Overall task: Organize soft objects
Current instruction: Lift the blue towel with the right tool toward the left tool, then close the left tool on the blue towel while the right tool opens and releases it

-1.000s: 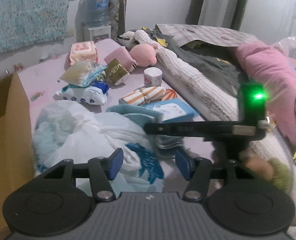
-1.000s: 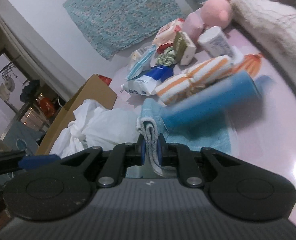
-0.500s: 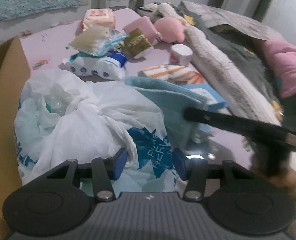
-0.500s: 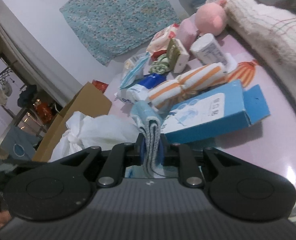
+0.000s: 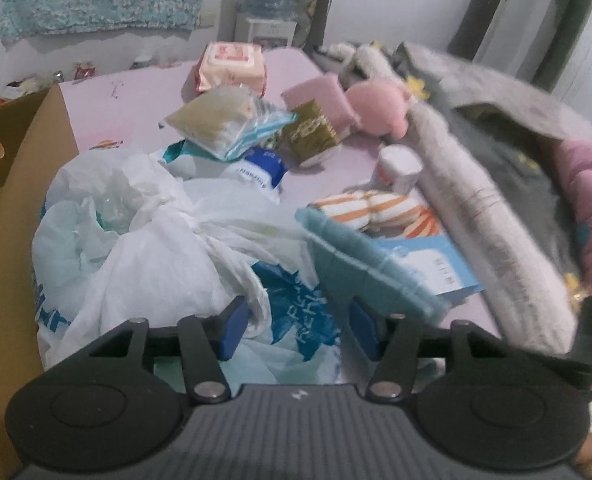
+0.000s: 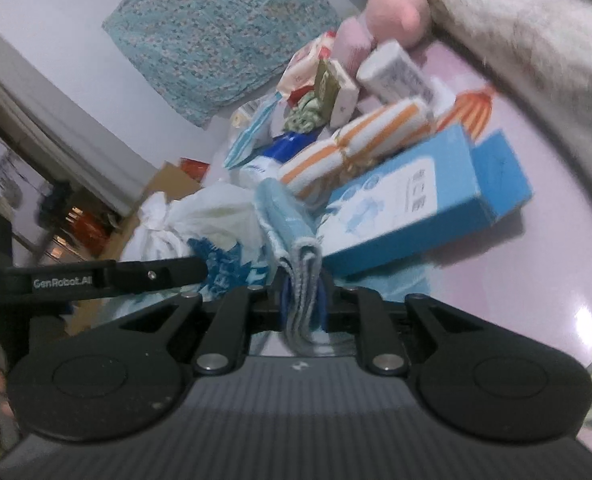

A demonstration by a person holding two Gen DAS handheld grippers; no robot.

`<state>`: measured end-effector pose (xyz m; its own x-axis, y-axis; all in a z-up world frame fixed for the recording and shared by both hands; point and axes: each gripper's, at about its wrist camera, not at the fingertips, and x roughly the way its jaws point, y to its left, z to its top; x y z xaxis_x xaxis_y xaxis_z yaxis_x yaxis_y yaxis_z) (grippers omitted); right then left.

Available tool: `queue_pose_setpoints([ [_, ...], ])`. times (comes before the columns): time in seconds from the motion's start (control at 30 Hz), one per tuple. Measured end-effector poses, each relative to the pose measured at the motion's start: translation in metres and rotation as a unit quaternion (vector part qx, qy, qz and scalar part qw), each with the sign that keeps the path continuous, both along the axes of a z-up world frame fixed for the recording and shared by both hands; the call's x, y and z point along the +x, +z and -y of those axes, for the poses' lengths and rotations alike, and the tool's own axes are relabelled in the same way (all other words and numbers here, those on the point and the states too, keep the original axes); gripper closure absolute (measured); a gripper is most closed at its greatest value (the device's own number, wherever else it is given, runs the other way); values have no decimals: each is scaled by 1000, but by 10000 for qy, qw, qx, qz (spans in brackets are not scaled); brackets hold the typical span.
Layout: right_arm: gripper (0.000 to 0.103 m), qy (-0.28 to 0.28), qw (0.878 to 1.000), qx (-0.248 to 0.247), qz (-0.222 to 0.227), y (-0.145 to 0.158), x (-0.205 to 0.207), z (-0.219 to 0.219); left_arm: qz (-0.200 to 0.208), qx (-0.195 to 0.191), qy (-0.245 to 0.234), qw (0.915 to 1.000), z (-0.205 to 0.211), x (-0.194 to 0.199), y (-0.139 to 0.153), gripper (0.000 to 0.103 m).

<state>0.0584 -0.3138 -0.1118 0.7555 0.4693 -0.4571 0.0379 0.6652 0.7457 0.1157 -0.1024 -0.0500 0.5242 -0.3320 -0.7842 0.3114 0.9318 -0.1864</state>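
Observation:
My right gripper (image 6: 302, 300) is shut on a folded light-blue towel (image 6: 291, 236), held above the pink bed sheet; the towel also shows in the left wrist view (image 5: 360, 268). My left gripper (image 5: 296, 328) is open and empty, hovering over a crumpled white plastic bag (image 5: 143, 240), also seen in the right wrist view (image 6: 207, 224). An orange-striped rolled cloth (image 5: 368, 208) lies beyond the towel, with a pink plush toy (image 5: 380, 112) further back.
A blue box (image 6: 424, 200) lies on the sheet beside the towel. Packets, a tissue pack (image 5: 231, 64) and a small cup (image 5: 400, 168) crowd the middle. A cardboard box (image 5: 11, 184) stands at the left. Rolled blankets (image 5: 476, 216) run along the right.
The right gripper has lifted the blue towel higher and closer to the white bag. The left gripper has moved slightly back over the bag, still open.

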Motion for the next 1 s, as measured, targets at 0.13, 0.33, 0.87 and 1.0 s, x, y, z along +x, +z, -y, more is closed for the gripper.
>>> queue_pose_setpoints([
  [0.13,93,306,9986,415,-131,1,-10,-6,88,-234,-27,9997,-10,-16,10,43],
  [0.33,93,487,9907,1231,-303,-2,-38,-9,97,-526,-122,9985,-19,-35,18,43],
  [0.87,93,-107,9954,204,-931,-12,-64,-18,-929,-397,-911,9907,42,-33,-22,43],
  [1.0,92,76,9963,-166,-841,-10,-64,-21,-1240,-337,-919,9874,50,-24,-39,43],
])
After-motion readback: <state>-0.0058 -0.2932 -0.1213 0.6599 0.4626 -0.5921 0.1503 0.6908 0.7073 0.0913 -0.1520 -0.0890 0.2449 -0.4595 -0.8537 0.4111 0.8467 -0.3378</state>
